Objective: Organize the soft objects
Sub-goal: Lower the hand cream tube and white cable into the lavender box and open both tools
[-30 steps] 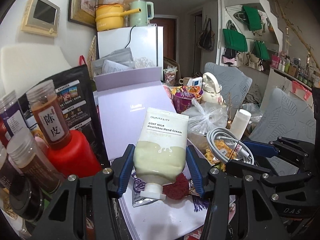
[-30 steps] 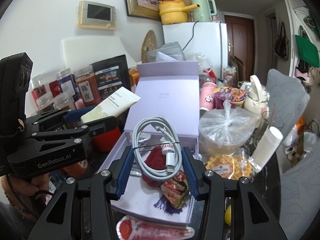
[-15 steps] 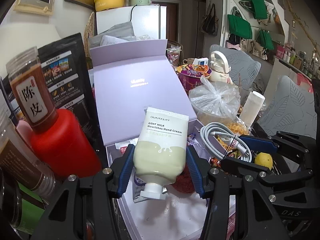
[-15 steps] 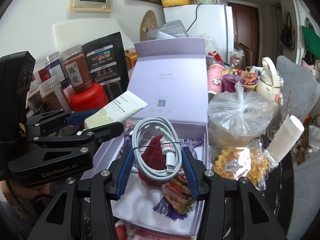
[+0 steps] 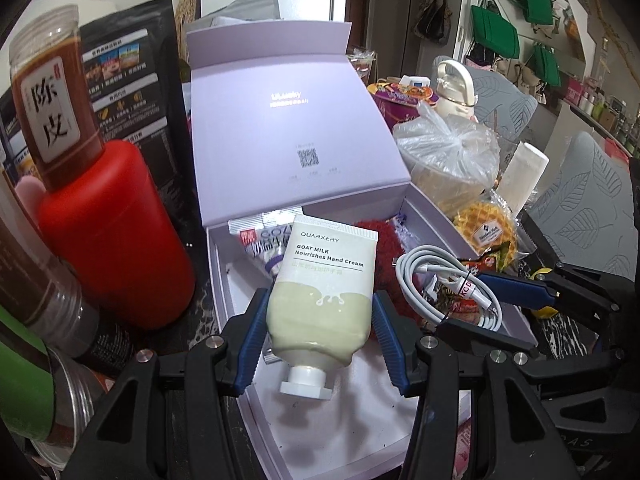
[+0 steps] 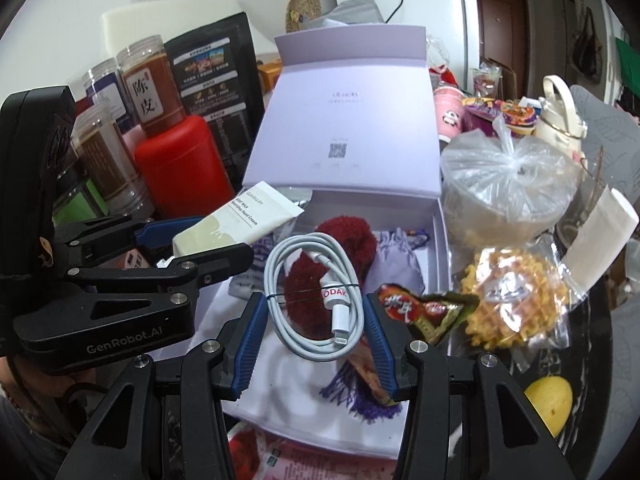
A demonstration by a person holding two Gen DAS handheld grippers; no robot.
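My left gripper [image 5: 320, 336] is shut on a cream hand cream tube [image 5: 324, 292], cap toward me, held over the open lilac box [image 5: 224, 280]. The tube also shows in the right wrist view [image 6: 240, 224]. My right gripper [image 6: 316, 344] is shut on a coiled white charging cable [image 6: 316, 300], held over the box [image 6: 440, 232]; the cable shows in the left wrist view [image 5: 448, 284]. In the box lie a dark red fluffy item [image 6: 340, 240], a lilac pouch [image 6: 396, 256], sachets [image 5: 264, 240] and a purple tassel [image 6: 360, 396].
A red canister [image 5: 116, 236] and several jars [image 5: 52, 100] stand left of the box. A tied plastic bag [image 6: 504, 184], a waffle packet [image 6: 516, 300], a snack wrapper [image 6: 420, 308], a white tube [image 6: 600, 232] and a lemon [image 6: 548, 404] lie to the right.
Both grippers have moved forward and down toward the open box, still holding the tube and the cable. The box fills more of both views.
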